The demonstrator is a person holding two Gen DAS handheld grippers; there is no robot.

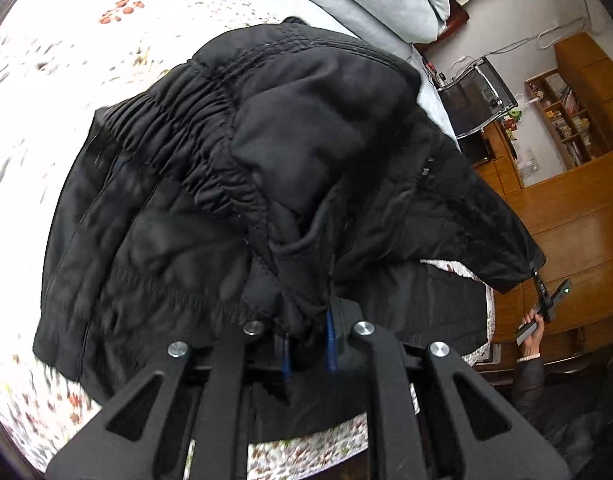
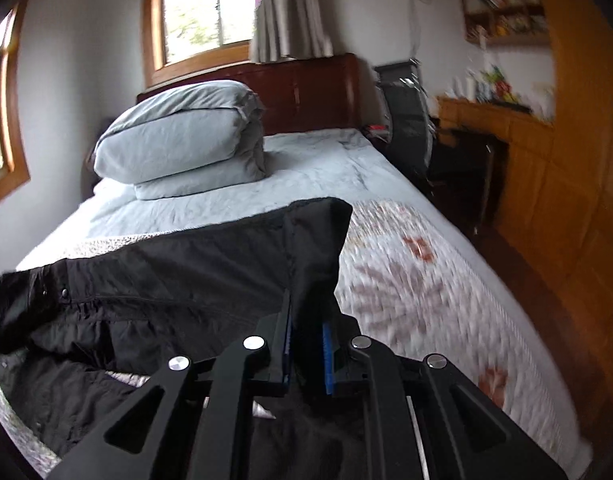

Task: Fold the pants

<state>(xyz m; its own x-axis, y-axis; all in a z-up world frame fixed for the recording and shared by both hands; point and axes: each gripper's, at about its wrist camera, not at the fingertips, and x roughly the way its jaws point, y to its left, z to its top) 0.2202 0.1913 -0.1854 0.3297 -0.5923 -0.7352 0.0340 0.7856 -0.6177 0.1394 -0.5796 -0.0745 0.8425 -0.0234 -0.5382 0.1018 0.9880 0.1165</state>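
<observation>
Black padded pants (image 1: 234,184) with a gathered elastic waistband lie bunched over the flowered bedspread (image 1: 46,80). My left gripper (image 1: 308,346) is shut on a fold of the pants near the waistband and holds it lifted. In the right wrist view the pants (image 2: 166,300) stretch leftward over the bed. My right gripper (image 2: 306,344) is shut on a raised corner of the pants. In the left wrist view the other gripper (image 1: 546,300) shows small at the far right, at the fabric's end.
A folded pale-blue duvet (image 2: 178,136) sits at the head of the bed, by the dark headboard (image 2: 306,88). A black chair (image 2: 410,120), wooden desk (image 2: 486,120) and shelves (image 1: 566,120) stand beside the bed. Flowered bedspread (image 2: 406,280) lies right of the pants.
</observation>
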